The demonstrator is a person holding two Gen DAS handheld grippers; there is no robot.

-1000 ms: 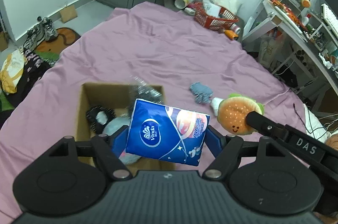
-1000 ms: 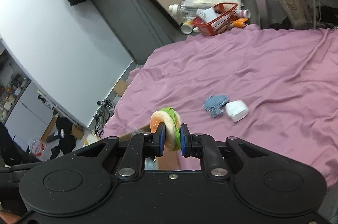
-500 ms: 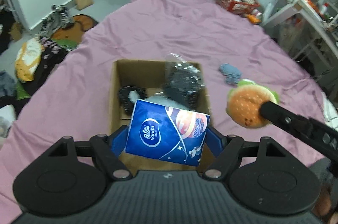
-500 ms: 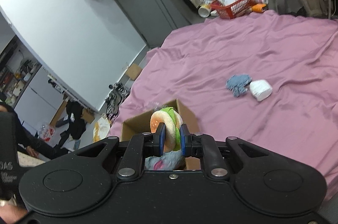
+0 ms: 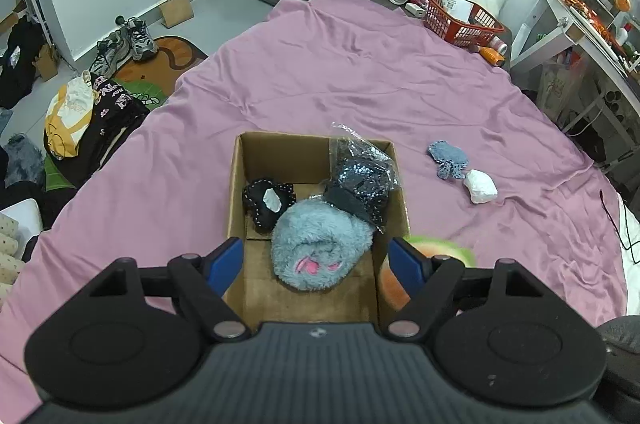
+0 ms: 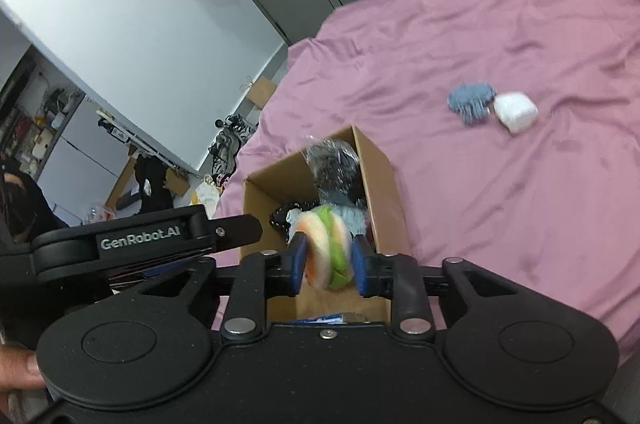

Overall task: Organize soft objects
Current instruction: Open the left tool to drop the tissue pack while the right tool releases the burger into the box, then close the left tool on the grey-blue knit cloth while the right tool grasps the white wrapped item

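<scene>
An open cardboard box (image 5: 240,184) sits on the pink bedsheet (image 5: 340,72). It holds a grey fluffy plush (image 5: 320,244), a black frilly item (image 5: 268,200) and a black bagged item (image 5: 362,180). My left gripper (image 5: 316,256) hovers open and empty above the box's near end. My right gripper (image 6: 328,256) is shut on a burger plush (image 6: 326,248) over that same end of the box (image 6: 384,184); the plush (image 5: 436,252) shows blurred at the box's right side. A sliver of blue wrapper (image 6: 320,318) shows low in the box. A finger (image 6: 236,229) of the left gripper reaches in from the left.
A blue-grey knit piece (image 5: 448,160) and a white soft roll (image 5: 482,186) lie on the sheet right of the box. A red basket (image 5: 460,20) stands at the far corner. Clothes and shoes (image 5: 128,40) cover the floor on the left; a desk (image 5: 592,40) stands on the right.
The left gripper opened and the blue tissue pack left its fingers. Both grippers moved in over the box, the right one bringing the burger plush above its near end.
</scene>
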